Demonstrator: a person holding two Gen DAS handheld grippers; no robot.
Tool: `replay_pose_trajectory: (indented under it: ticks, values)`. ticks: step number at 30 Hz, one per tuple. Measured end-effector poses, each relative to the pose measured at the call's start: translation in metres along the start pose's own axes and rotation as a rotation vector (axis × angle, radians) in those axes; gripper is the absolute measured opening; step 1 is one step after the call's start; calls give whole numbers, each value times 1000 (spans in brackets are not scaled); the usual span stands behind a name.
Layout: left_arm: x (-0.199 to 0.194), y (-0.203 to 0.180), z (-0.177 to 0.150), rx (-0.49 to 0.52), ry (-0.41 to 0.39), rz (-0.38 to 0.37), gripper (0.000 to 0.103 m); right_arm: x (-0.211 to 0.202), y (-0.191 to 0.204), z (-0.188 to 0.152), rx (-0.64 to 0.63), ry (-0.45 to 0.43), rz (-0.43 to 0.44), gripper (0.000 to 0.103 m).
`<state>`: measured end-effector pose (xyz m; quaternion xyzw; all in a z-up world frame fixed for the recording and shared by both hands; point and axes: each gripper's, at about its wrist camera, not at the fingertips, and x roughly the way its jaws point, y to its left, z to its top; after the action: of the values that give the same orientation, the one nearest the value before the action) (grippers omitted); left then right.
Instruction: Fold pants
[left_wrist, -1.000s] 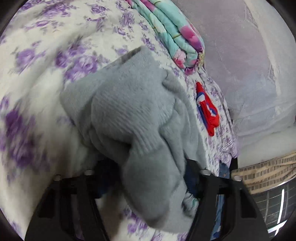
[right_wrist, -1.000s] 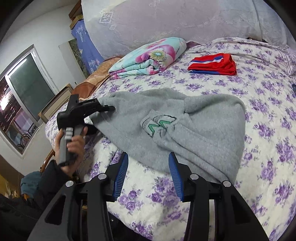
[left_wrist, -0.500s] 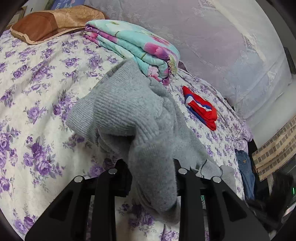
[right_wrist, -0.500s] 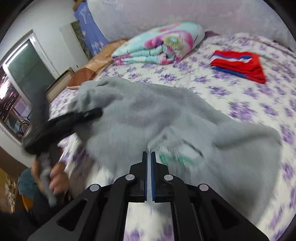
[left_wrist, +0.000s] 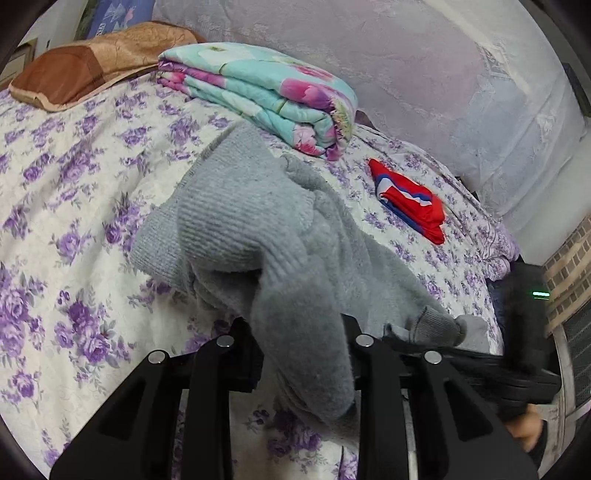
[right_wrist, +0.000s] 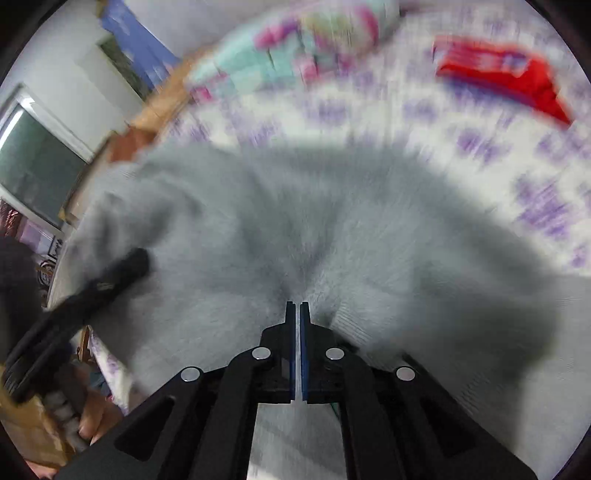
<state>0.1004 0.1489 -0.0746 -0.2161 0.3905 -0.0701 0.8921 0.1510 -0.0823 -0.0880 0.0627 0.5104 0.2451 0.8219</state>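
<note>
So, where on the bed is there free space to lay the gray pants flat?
The widest bare patch of bedspread lies left of the gray pants, below the brown pillow. A narrower strip runs between the pants and the red clothes. The far side is crowded: the blanket sits there, its near end right behind the pants.

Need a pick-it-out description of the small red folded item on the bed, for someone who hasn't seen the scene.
Start at the bed with the purple-flowered sheet. At its head end lies a folded turquoise floral quilt; just beyond that, toward the pale lace curtain, sits the red folded garment. It is the only bright red thing there, with blue and white stripes, lying apart from the grey pants.
</note>
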Motion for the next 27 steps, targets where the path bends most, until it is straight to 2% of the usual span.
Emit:
replay_pose_trajectory:
  ticks: [4, 6, 8, 11, 12, 15, 19, 21, 22, 24, 25, 27]
  values:
    - [-12, -22, -2, 84, -31, 34, 25, -78, -12, -25, -3, -178, -20, 6]
    - [-19, -39, -2, 145, -44, 52, 25, -115, -32, -47, 41, -261, -55, 6]
    - [-26, -56, -3, 207, -59, 68, 25, -139, -55, -69, 97, -305, -70, 6]
    - [-39, -99, -9, 336, -81, 79, 25, -169, -90, -103, 193, -362, -85, 6]
    - [-44, -122, -15, 407, -85, 75, 25, -178, -101, -115, 221, -383, -94, 6]
    - [-46, -175, -35, 549, -66, 54, 25, -204, -128, -144, 291, -453, -116, 6]
    - [-13, -235, -72, 675, 66, -4, 25, -215, -148, -169, 325, -485, -109, 6]
    - [16, -253, -94, 739, 151, 8, 25, -211, -163, -181, 354, -470, -109, 6]
    - [36, -259, -106, 751, 221, 16, 28, -207, -170, -185, 373, -455, -107, 6]
    - [62, -263, -120, 749, 291, 51, 31, -197, -180, -188, 399, -422, -100, 6]
    - [62, -264, -122, 749, 283, 65, 34, -192, -184, -189, 402, -406, -97, 6]
    - [48, -271, -127, 773, 259, 60, 52, -188, -187, -187, 388, -380, -100, 6]
